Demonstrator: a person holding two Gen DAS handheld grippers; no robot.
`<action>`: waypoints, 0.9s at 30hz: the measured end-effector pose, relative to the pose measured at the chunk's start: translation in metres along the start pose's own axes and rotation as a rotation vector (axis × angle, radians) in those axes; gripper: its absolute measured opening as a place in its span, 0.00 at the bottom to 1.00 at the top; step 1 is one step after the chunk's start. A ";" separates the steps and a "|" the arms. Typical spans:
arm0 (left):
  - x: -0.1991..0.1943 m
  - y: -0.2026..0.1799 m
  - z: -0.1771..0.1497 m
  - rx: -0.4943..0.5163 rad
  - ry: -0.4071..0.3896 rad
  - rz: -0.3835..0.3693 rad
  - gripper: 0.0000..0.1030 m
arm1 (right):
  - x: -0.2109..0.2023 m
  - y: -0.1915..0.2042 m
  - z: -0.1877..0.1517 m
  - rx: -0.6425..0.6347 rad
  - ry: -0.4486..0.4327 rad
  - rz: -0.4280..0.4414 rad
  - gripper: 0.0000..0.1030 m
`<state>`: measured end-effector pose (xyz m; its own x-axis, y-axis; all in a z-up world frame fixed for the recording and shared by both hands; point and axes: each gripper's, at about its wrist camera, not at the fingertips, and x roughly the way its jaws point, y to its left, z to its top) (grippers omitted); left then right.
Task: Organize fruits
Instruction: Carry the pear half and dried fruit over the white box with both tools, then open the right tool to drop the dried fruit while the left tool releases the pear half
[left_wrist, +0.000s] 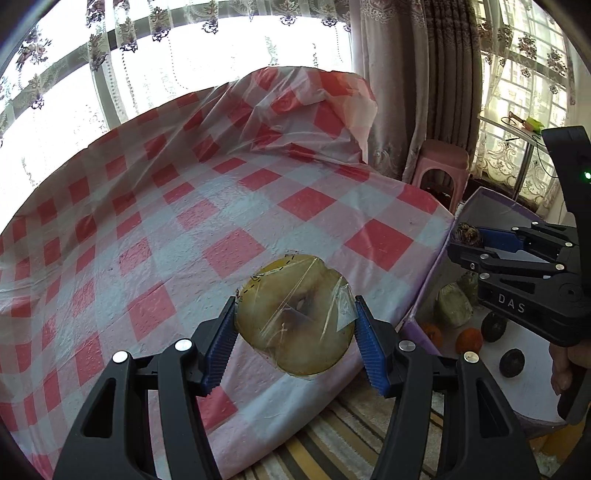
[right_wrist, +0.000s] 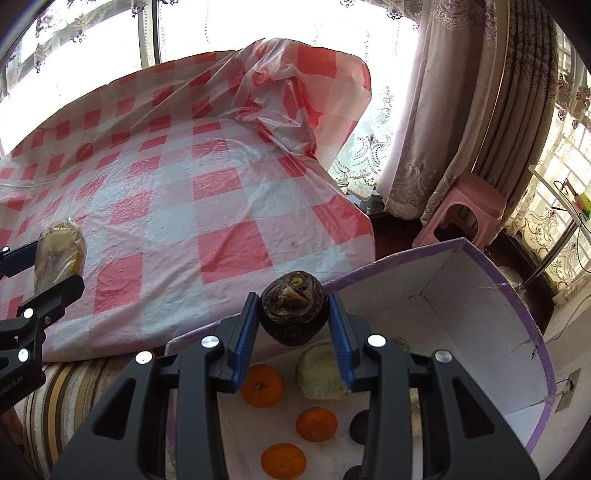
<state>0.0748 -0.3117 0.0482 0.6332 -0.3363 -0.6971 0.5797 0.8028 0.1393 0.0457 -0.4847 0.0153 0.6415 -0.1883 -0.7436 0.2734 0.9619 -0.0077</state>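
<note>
Film-wrapped round yellowish pear (left_wrist: 295, 314) clamped in left gripper (left_wrist: 295, 332); wrinkled dark fruit (right_wrist: 293, 308) in right gripper (right_wrist: 293, 332).

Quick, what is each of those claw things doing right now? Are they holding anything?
Left gripper: closed on a yellow fruit in plastic wrap, over the checked cloth.
Right gripper: closed on a dark fruit, above the box.
</note>
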 end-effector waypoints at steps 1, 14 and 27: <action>0.000 -0.007 0.001 0.017 -0.004 -0.009 0.57 | 0.002 -0.005 0.000 0.010 0.001 -0.009 0.37; 0.013 -0.090 0.008 0.239 0.014 -0.145 0.57 | 0.038 -0.055 -0.005 0.087 0.050 -0.105 0.37; 0.063 -0.151 -0.010 0.495 0.186 -0.190 0.57 | 0.070 -0.069 -0.021 0.047 0.180 -0.139 0.37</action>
<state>0.0217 -0.4494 -0.0236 0.4193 -0.3240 -0.8480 0.8746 0.3945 0.2817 0.0571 -0.5605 -0.0502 0.4583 -0.2760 -0.8449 0.3857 0.9181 -0.0907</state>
